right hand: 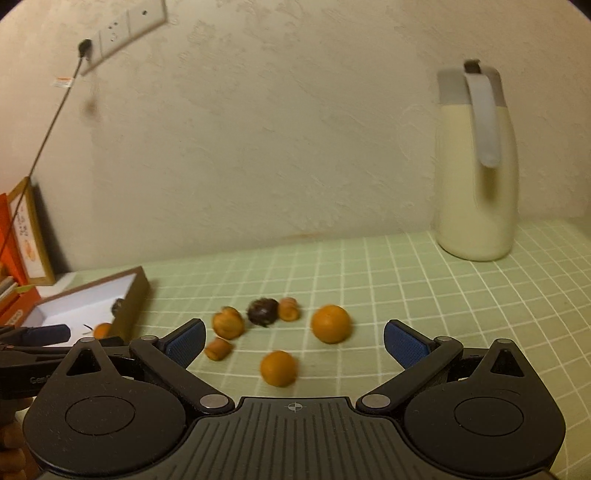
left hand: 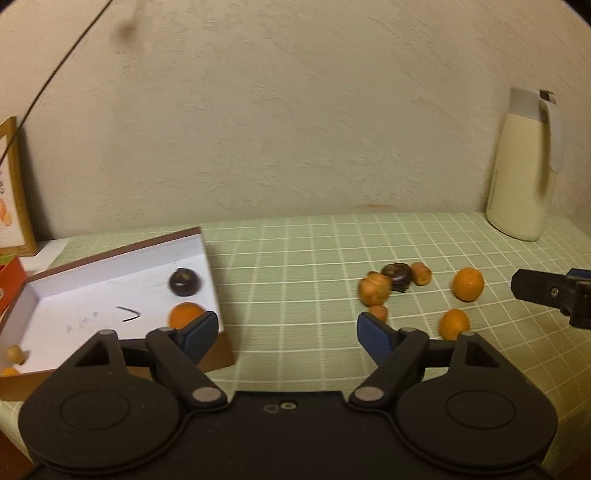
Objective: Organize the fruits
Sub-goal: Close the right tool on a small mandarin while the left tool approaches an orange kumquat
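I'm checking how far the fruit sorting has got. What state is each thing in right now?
Box: open, holding a dark fruit, an orange and small pieces at its near corner.
Loose fruit: six pieces lying on the tablecloth, outside the box.
Jug: upright, lid closed.
Left gripper: open, empty.
Right gripper: open, empty.
Plug: in the wall socket.

Home setting, checked green tablecloth, cream thermos jug, textured wall with socket plate
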Motion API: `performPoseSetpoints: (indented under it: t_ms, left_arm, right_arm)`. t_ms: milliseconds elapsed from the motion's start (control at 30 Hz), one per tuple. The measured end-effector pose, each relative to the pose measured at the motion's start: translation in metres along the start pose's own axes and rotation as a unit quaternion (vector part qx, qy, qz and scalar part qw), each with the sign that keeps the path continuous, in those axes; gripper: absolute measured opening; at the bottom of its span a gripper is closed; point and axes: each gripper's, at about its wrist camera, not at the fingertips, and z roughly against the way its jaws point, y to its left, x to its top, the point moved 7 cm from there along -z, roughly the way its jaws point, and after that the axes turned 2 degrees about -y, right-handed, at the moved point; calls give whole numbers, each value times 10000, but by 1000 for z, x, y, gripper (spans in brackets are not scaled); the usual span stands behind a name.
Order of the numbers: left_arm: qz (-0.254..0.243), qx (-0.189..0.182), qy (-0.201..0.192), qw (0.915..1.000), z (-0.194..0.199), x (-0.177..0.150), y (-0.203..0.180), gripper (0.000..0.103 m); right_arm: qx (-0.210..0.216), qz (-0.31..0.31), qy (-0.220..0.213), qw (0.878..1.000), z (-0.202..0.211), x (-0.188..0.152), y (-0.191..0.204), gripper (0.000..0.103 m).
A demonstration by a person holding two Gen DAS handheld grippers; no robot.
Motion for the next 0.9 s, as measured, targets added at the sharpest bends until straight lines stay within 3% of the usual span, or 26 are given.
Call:
performPoseSetpoints:
  t_ms: [33,133,333,467,900]
  left_arm:
    - [-28,-26,8,10000,-3,0,-4,72]
    - [-88,-107,80,9999,-11,-4,-15,71]
    - [-172,-206,186,9995,-28,-8,-28,60]
    - [-249,-273,214,9991,-39,-9,-34,55]
    - [-289,-438,342,9980,-73,-11,-50,44]
  right_arm:
    - [-40,43,6,10000,0,-1,-1,101]
    - [-124,230,113,9996,-7,-4,0,66]
    - [35,170,452,9988,-29,-19,7,64]
    - [106,186,574,9981,-42,-24,14,49]
    - [14,-12,796,9968,-73,-29,7,49]
